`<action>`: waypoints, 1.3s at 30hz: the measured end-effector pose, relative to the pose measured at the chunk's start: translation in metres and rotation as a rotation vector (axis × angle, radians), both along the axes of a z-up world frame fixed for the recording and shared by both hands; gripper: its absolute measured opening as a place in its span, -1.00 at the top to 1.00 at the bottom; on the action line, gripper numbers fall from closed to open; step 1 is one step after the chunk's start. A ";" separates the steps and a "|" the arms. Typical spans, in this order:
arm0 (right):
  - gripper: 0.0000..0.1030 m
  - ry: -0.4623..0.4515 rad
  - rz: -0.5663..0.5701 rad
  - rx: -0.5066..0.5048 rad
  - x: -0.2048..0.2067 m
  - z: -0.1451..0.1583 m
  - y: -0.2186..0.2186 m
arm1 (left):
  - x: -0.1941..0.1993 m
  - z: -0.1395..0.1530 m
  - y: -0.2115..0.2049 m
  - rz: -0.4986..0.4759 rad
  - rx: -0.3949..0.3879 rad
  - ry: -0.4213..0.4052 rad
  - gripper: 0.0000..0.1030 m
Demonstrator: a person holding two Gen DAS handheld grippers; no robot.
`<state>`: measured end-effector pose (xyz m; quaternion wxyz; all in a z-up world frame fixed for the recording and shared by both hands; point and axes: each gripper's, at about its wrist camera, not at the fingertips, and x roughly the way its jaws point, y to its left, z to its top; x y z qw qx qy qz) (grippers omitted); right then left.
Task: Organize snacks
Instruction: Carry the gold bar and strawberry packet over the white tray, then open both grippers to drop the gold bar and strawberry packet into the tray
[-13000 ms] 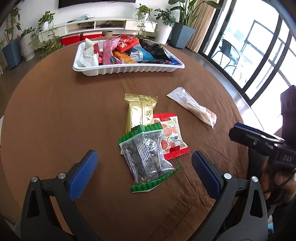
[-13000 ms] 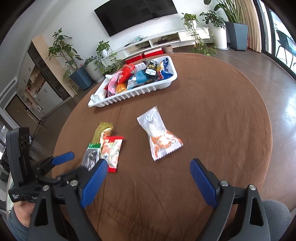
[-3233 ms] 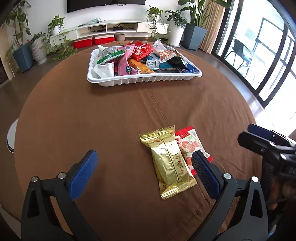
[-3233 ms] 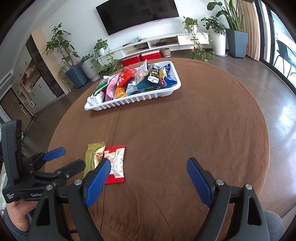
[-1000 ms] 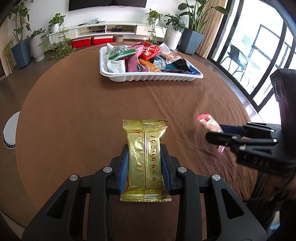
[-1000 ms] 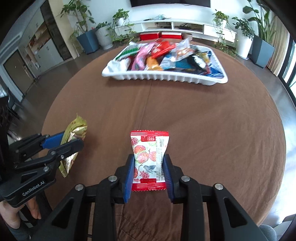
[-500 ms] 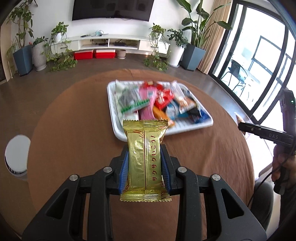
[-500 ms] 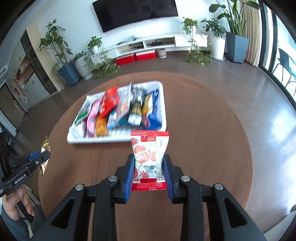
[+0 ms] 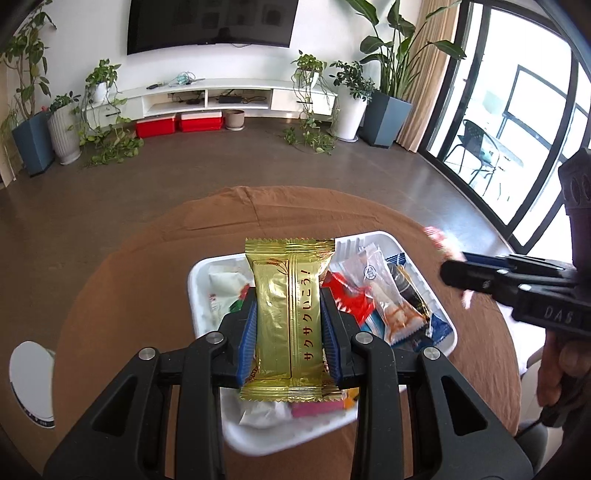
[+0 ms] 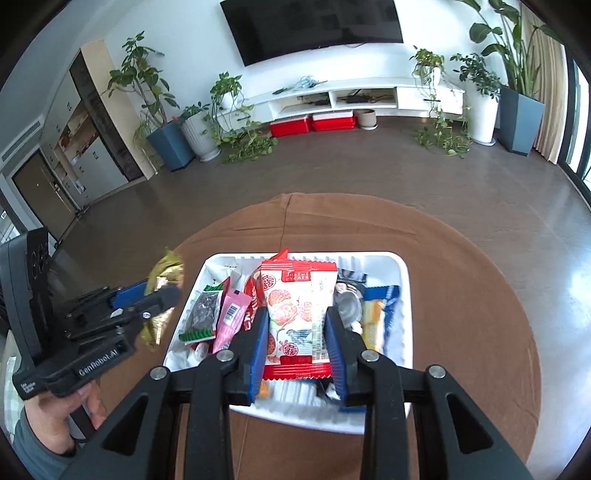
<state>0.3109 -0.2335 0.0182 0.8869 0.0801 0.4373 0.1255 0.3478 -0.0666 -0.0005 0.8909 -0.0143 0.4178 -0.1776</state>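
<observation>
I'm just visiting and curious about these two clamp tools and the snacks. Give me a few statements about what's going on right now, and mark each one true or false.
1. The left gripper is clamped on a gold snack packet. True.
2. The right gripper is open with nothing in it. False: it is shut on a red and white strawberry packet.
3. The white tray already holds several snacks. True.
4. The tray sits on the bare floor. False: it rests on a round table with a brown cloth.
5. A dark TV screen hangs on the wall behind. True.
</observation>
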 end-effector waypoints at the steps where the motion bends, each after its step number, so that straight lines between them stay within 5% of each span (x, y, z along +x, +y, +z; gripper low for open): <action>1: 0.38 0.009 0.013 -0.005 0.009 -0.005 0.006 | 0.005 -0.005 -0.004 -0.005 0.001 0.007 0.44; 15: 0.35 0.096 0.022 -0.103 0.046 -0.058 0.027 | 0.044 -0.066 -0.031 -0.011 0.025 0.071 0.43; 19: 0.34 0.099 0.023 -0.103 0.047 -0.059 0.024 | 0.045 -0.067 -0.033 -0.016 0.026 0.069 0.35; 22: 0.32 0.100 0.031 -0.110 0.047 -0.060 0.025 | 0.040 -0.066 -0.035 -0.015 0.029 0.061 0.10; 39: 0.15 0.086 0.033 -0.123 0.039 -0.056 0.025 | 0.034 -0.060 -0.028 -0.008 0.032 0.045 -0.05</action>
